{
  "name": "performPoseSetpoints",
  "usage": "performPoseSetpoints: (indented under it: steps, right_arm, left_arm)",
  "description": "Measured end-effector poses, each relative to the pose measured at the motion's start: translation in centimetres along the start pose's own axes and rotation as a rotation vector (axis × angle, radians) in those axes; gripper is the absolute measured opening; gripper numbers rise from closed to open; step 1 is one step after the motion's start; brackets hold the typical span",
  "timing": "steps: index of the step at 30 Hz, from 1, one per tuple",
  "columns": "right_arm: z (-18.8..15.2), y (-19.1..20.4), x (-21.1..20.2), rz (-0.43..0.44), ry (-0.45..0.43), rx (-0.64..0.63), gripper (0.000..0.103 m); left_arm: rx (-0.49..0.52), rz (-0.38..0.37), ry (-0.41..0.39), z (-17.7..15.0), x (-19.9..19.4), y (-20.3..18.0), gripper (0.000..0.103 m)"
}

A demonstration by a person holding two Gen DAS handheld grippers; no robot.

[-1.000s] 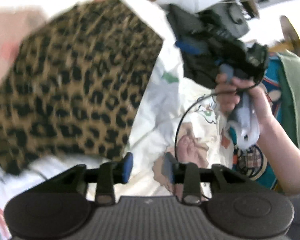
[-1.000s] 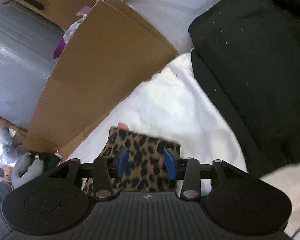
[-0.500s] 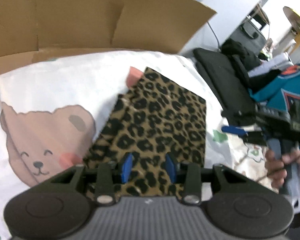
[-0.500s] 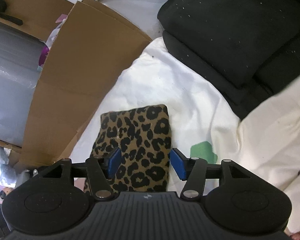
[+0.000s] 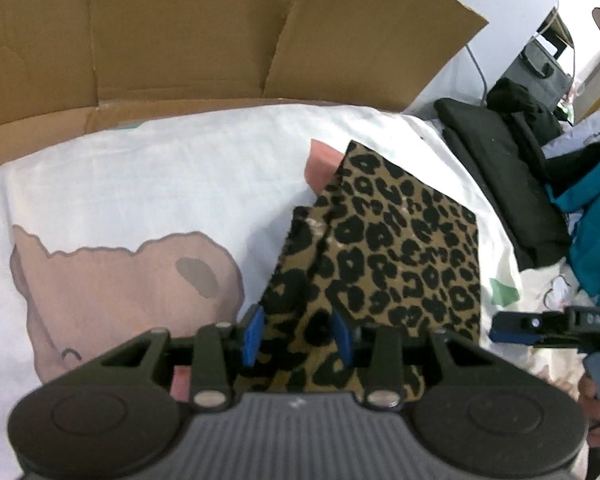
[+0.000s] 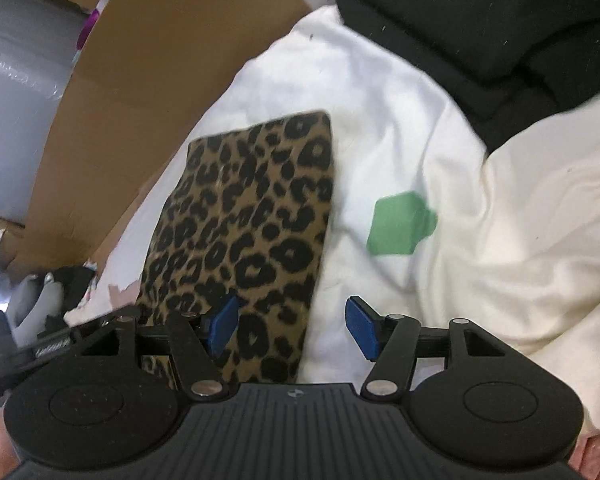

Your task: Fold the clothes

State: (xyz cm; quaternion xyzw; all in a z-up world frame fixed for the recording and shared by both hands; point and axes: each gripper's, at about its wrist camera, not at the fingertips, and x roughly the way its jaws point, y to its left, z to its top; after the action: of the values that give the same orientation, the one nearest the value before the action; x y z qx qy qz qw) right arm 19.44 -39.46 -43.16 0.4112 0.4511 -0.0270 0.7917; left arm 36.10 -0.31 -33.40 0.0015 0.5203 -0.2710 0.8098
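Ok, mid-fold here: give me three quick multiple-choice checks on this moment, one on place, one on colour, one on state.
1. The leopard-print garment lies on: A the white bear-print sheet; B the cardboard; C the black clothes.
2. The patch printed beside the garment is: A red; B green; C yellow.
3. The right gripper jaws are: A clamped on cloth; B apart, opening; C out of view.

Answers: 1 A, white sheet shows around its edges. 2 B, plainly green. 3 B, a wide gap shows between the blue pads, which pinch nothing.
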Motion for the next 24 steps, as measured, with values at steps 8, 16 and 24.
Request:
performPoseSetpoints:
  steps: [8, 16, 24]
  right_arm:
    - [-0.1, 0.4, 0.6, 0.005, 0.022, -0.06, 0.066]
    - [0.2, 0.3, 1.6, 0.016, 0.038, -0.079, 0.066]
    - [0.3, -0.1, 2.0, 0.021, 0.035, -0.053, 0.065]
  left_arm:
    - [0.028, 0.006, -0.028, -0.1, 0.1, 0.2, 0.028]
    - [0.04, -0.002, -0.042, 0.2, 0.0, 0.4, 0.02]
    - [0.098, -0.013, -0.082, 0.5, -0.6, -0.7, 0.023]
